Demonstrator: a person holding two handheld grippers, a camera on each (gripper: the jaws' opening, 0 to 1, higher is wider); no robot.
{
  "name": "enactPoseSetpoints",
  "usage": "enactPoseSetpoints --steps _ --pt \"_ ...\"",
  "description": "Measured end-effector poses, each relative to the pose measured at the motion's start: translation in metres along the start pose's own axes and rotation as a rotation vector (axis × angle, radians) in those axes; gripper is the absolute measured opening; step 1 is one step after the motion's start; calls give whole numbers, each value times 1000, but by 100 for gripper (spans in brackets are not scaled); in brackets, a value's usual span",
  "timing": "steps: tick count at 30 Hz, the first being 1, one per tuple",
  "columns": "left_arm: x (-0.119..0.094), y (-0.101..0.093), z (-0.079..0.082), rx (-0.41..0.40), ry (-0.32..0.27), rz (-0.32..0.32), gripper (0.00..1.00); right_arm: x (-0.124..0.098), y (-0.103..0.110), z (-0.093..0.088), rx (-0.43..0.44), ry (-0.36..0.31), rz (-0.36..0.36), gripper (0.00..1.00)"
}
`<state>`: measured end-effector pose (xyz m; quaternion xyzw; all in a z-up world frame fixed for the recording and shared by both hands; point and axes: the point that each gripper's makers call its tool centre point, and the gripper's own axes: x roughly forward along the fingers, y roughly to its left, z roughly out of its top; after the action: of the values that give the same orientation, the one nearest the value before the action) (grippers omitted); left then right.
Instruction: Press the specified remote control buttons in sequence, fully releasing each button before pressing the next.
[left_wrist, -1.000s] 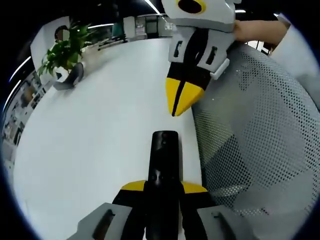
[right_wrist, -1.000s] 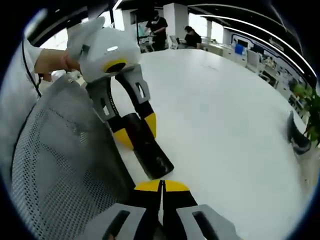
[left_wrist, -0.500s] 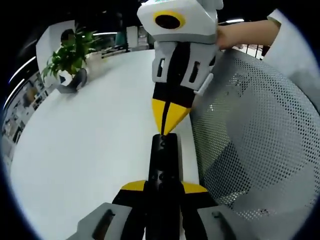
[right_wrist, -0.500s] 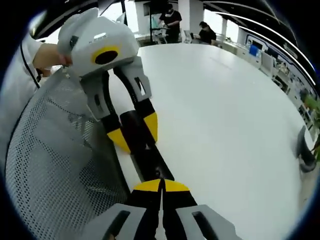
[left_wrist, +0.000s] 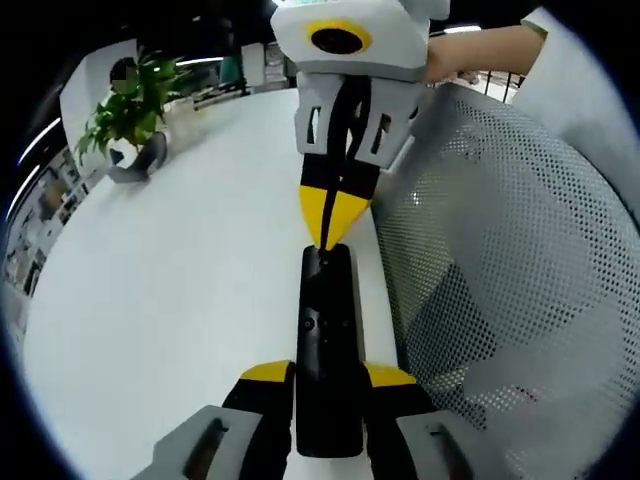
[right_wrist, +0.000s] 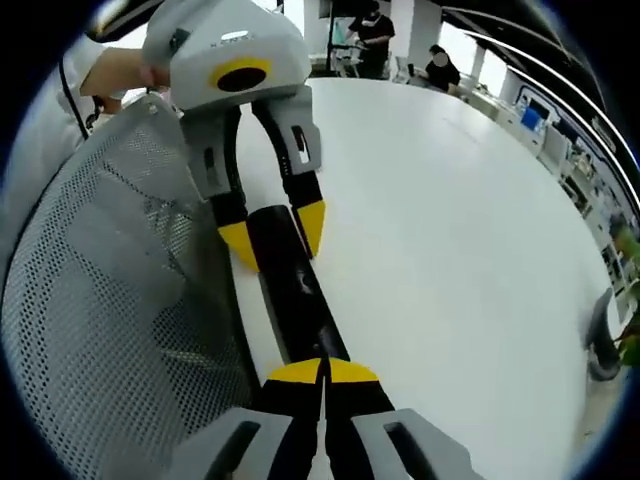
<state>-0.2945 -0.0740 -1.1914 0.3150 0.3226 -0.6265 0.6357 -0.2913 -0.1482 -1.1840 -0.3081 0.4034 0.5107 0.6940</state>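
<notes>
The left gripper has its two yellow-tipped jaws closed around the near end of a black remote control, one jaw on each long side. In the right gripper view the same left gripper comes in from the top left, with the remote control clamped between its jaws and running down toward the camera. The remote is held over the white tabletop, close to the edge that borders a grey mesh chair back; whether it touches the surface cannot be told. The right gripper has its jaws pressed together with no gap and grips nothing; its joined yellow tips sit at the far end of the remote's upper face. In the left gripper view the right gripper points down with its tip meeting that end of the remote; which button lies under it cannot be made out. A potted plant stands near the far edge of the tabletop. Two people are at the far side of the table.
</notes>
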Motion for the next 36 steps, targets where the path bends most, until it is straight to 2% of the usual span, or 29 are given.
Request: enactPoseSetpoints --steps 4,8,10,11,13,16,17,19,21,23,26,29,33,36 --pt "-1 0 -1 -12 -26 5 25 1 -1 0 -6 33 9 0" --pt "-1 -1 -1 -15 -66 6 25 2 -1 -1 -103 140 45 0" --pt "0 -1 0 -14 -69 7 25 3 0 0 -118 185 63 0" --pt "0 -1 1 -11 -63 8 24 4 -1 1 -110 179 66 0" --pt "1 -2 1 -6 -47 7 24 3 -1 0 -25 153 79 0" --pt "1 -1 1 -2 -38 3 25 1 -2 2 24 27 88 0" --pt "1 -2 1 0 -35 3 25 0 -2 1 69 -23 84 0" --pt "1 -2 1 -1 -24 3 25 -1 -1 1 83 -72 78 0" --pt "2 -3 1 6 -1 -2 24 -4 1 -2 110 -76 66 0" --pt "2 -3 1 13 23 -6 24 -5 -1 -6 90 -64 25 0" --pt "2 -3 1 15 41 -8 24 -7 5 -8 64 -57 24 0" --pt "2 -3 0 8 40 -8 24 -6 7 -4 33 -56 22 0" --pt "2 -3 0 4 36 -7 25 -2 8 9 -5 -61 33 0" --pt "2 -3 -1 2 36 -7 25 1 7 14 -41 -50 58 0"
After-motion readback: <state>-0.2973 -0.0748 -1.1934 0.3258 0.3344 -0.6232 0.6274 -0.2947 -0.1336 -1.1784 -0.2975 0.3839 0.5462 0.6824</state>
